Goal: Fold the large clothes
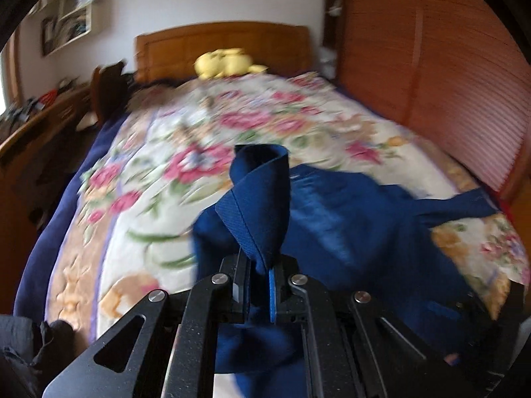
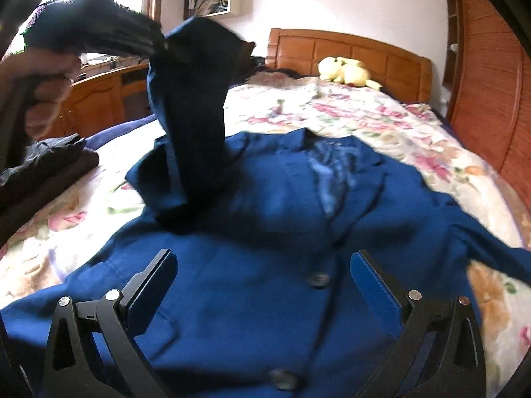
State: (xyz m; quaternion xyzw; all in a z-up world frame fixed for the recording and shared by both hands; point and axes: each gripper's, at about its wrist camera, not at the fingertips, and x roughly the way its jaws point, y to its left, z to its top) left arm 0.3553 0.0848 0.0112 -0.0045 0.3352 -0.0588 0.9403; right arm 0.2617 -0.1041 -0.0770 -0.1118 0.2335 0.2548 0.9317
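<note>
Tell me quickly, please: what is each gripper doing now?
Left gripper: closed on the blue jacket's sleeve, lifted.
Right gripper: open, holding nothing, above the blue jacket.

Soft daylight, motion blur, fisheye warping

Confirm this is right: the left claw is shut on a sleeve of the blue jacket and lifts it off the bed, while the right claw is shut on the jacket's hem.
One detail is wrong. The right claw is open above the blue jacket, gripping nothing, as the right wrist view shows. The left claw is indeed shut on the sleeve, lifted off the bed.
</note>
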